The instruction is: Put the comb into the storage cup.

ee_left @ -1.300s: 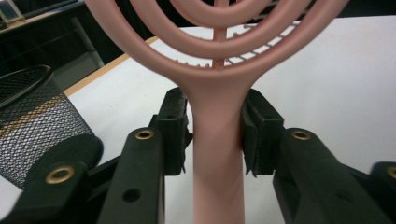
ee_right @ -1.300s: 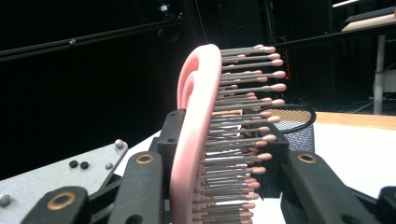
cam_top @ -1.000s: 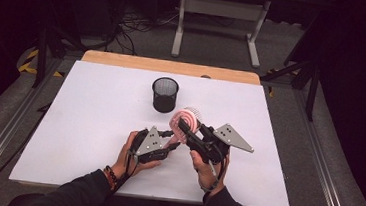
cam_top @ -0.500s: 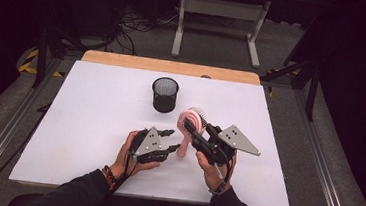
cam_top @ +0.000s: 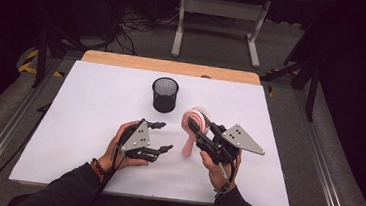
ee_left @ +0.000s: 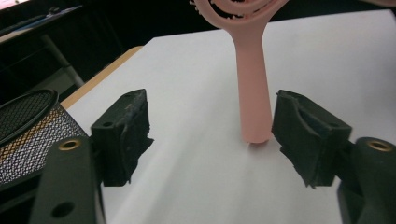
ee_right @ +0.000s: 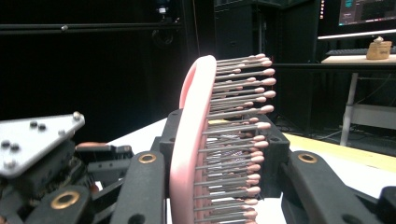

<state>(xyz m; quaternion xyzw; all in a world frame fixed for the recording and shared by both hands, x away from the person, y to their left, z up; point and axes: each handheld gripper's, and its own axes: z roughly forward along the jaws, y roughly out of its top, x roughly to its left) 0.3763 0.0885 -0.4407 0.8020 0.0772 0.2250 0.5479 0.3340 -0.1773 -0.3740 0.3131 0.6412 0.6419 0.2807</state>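
The right tongs pinch the head of a pink hairbrush, holding it upright so that the tip of its handle touches the white table (the right gripper view has the pink rim and rows of bristles squeezed between the two black jaws). The left tongs stand spread just beside the handle, their jaws having just been opening. In the left gripper view the handle rises between the two pads, close to one pad and clear of the other, neither pressing on it. A black mesh cup stands on the table beyond both hands, near the brush head but apart from it. The person's left hand and right hand grip the gripper bodies, sleeves entering from the bottom edge.
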